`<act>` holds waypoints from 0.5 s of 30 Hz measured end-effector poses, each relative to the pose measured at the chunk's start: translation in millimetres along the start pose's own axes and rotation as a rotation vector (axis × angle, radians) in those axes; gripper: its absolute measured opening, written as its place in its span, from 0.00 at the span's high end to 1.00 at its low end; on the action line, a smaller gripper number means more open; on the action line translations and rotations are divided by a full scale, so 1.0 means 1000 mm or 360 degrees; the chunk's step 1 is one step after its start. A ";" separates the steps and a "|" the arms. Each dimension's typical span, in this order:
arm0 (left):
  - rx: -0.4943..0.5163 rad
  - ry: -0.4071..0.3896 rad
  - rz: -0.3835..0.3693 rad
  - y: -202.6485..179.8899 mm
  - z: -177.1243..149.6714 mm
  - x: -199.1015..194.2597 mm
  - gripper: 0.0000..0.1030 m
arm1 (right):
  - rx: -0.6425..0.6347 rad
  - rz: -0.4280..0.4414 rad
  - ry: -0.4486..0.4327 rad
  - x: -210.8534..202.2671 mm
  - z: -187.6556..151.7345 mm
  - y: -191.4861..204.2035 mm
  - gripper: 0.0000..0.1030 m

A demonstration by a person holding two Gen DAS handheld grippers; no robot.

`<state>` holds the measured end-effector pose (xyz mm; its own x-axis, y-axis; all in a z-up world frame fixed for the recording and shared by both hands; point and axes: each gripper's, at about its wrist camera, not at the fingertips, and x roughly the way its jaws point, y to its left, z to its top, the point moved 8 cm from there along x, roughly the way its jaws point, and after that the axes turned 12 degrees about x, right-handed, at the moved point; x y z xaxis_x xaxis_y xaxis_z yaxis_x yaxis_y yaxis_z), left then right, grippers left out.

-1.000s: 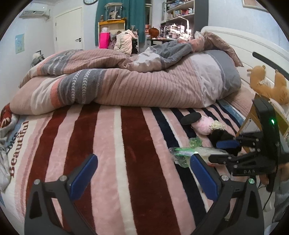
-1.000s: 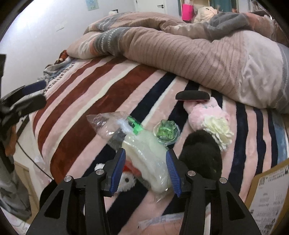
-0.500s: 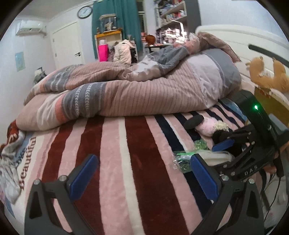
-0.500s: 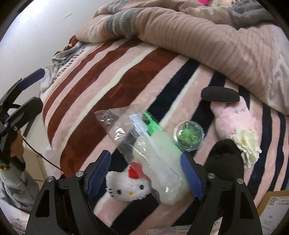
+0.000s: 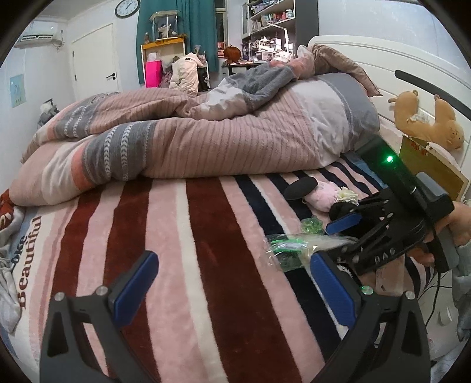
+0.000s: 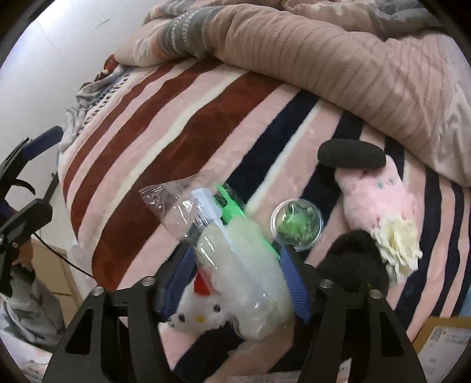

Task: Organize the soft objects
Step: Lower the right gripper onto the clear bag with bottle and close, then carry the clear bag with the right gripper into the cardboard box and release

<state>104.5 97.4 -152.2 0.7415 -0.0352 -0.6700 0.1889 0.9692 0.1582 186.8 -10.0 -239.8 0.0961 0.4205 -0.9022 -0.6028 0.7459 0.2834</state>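
Plastic bag (image 6: pixel 235 253) sits between right claw (image 6: pixel 238 280) pads, near blanket (image 6: pixel 141 165) edge.

Open striped blanket (image 5: pixel 188 265) across the middle and toward the foot edge. Blocked along the far side by heaped duvet (image 5: pixel 206 141). Crowded near the headboard-side edge: plastic bag (image 6: pixel 235 253), clear cup (image 6: pixel 297 225), pink plush (image 6: pixel 376 200).

You're in a home bedroom: striped blanket (image 5: pixel 206 265) on bed, rumpled duvet (image 5: pixel 206 141), wall clock (image 5: pixel 127 7), cluttered shelves (image 5: pixel 270 17).
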 end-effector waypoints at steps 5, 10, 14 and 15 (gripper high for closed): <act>-0.0022 0.0011 -0.0019 0.001 0.000 0.004 0.01 | -0.0099 -0.0021 0.0110 0.022 -0.005 0.008 0.21; -0.0034 0.0019 -0.0037 0.001 -0.001 0.004 0.01 | -0.0014 -0.0005 0.0085 0.017 -0.002 0.001 0.44; -0.0051 0.0017 -0.0042 0.002 -0.002 0.003 0.01 | 0.0036 -0.0014 0.0047 0.007 -0.005 -0.006 0.64; -0.0057 0.0017 -0.0047 0.003 -0.001 0.003 0.01 | 0.0048 -0.0012 0.0032 0.004 -0.006 -0.007 0.67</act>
<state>106.5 100.0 -154.8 0.7291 -0.0615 -0.6816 0.1874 0.9758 0.1125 186.2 -16.7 -247.5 0.0843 0.4048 -0.9105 -0.5779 0.7643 0.2863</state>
